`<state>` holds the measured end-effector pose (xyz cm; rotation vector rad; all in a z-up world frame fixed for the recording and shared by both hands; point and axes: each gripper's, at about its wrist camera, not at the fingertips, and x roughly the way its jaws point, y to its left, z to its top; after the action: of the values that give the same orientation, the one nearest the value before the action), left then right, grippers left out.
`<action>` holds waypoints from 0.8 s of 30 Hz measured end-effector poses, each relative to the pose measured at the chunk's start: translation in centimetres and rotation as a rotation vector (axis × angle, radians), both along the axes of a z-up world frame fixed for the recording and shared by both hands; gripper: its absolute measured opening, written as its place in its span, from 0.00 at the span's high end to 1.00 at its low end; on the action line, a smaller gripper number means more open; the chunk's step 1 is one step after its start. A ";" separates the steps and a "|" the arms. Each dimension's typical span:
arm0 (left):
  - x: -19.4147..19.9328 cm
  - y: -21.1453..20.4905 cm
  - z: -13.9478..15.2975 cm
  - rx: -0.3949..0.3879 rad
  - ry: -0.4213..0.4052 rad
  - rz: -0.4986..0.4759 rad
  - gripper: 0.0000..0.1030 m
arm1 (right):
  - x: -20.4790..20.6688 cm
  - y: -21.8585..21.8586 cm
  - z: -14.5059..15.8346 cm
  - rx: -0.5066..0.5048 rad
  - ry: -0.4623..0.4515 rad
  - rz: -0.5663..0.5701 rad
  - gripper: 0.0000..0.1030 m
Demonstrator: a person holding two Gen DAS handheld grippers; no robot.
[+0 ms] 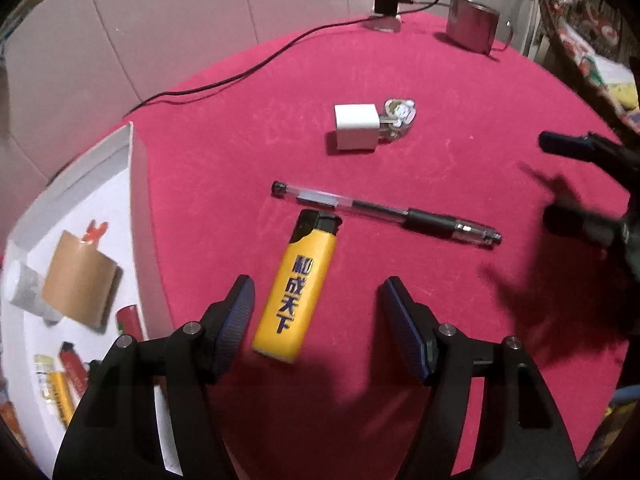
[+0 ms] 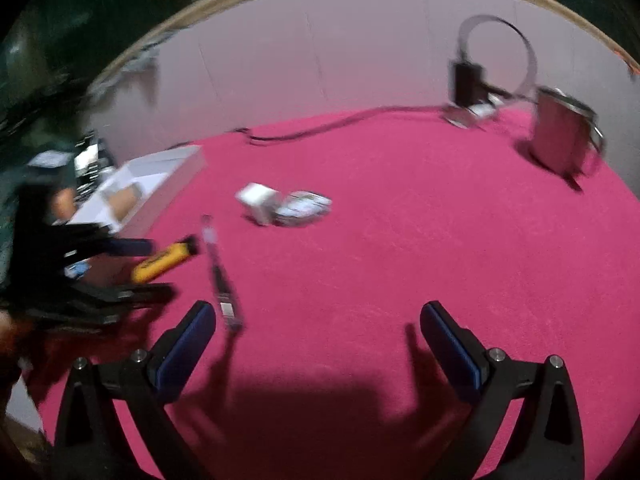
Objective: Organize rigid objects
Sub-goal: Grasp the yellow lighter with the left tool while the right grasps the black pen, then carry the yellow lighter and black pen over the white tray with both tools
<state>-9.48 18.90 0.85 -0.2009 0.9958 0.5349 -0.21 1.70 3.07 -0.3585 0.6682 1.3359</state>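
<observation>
While the left gripper (image 1: 316, 300) hangs over the red cloth-covered counter (image 1: 460, 128), its jaws stand apart around the lower end of the yellow plastic lighter with blue characters (image 1: 298, 288), neither pad touching it. The lighter lies flat near the counter's left edge, just beside the open white cardboard box (image 1: 138, 200), which holds a brown card, a white tube and smaller lighters. A clear ballpoint pen with black grip (image 1: 384, 213) lies just beyond the lighter's black cap. A white cube charger (image 1: 356, 126) sits nearer the far edge. The right gripper (image 2: 318, 334) is open and empty above bare cloth.
</observation>
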 end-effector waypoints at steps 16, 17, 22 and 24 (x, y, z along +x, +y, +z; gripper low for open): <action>-0.5 -0.2 0.2 -0.041 -0.071 0.017 0.77 | -6.6 7.6 -1.9 -0.195 -0.188 0.254 0.78; -0.5 -0.4 0.2 -0.036 -0.079 0.023 0.77 | -6.5 7.4 -1.9 -0.195 -0.186 0.251 0.83; -1.3 -1.7 0.0 -0.022 -0.142 0.058 0.77 | -4.8 4.9 -1.8 -0.150 -0.078 0.177 0.91; -1.7 -2.5 0.3 -0.006 -0.163 0.057 0.77 | -4.4 3.8 -1.4 -0.120 -0.058 0.144 0.91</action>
<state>-11.13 16.37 1.12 -0.2751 0.8356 0.5589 -4.60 5.50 1.71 -0.5492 0.6859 1.4194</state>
